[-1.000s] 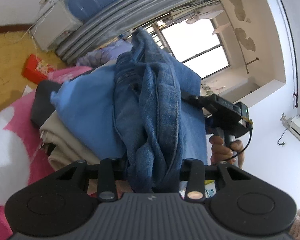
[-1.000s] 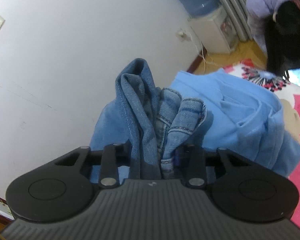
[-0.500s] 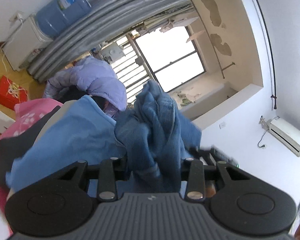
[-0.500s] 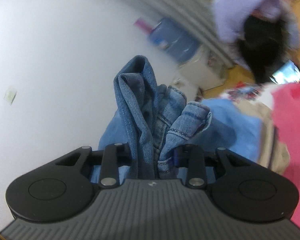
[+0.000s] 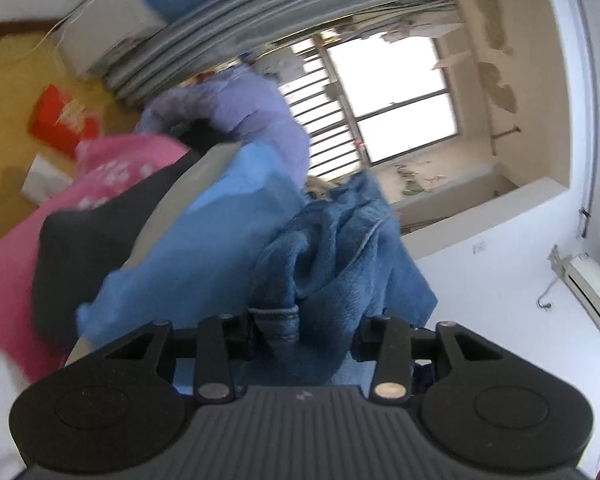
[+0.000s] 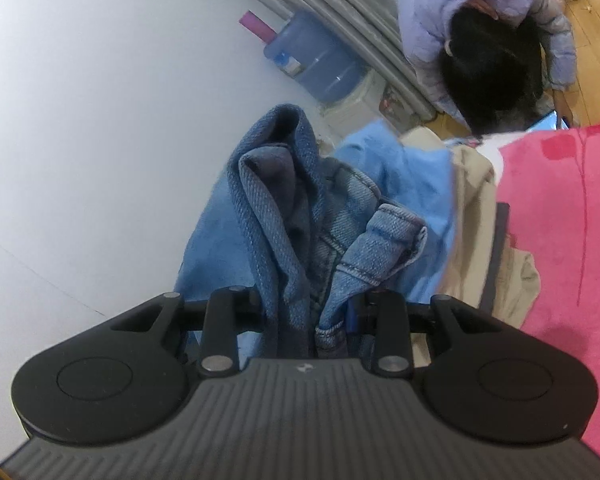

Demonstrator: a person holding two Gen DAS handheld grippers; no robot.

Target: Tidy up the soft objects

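- A pink blanket (image 6: pixel 560 216) lies spread beneath a stack of folded clothes: light-blue garment (image 6: pixel 412 184), beige one (image 6: pixel 480 240).
- Denim jeans (image 6: pixel 296 216) hang bunched in the air just beside that stack.
- Right tongs (image 6: pixel 312 316) pinch the denim.
- Left tongs (image 5: pixel 300 332) clamp another fold of it.

Both wrist views look forward from close behind bunched denim (image 5: pixel 332 256). The left faces the window (image 5: pixel 392 92), the right a white wall (image 6: pixel 100 120); both share the water jug (image 6: pixel 316 60).

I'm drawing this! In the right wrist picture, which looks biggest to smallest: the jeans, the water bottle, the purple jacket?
1. jeans, though closest to the camera
2. purple jacket
3. water bottle
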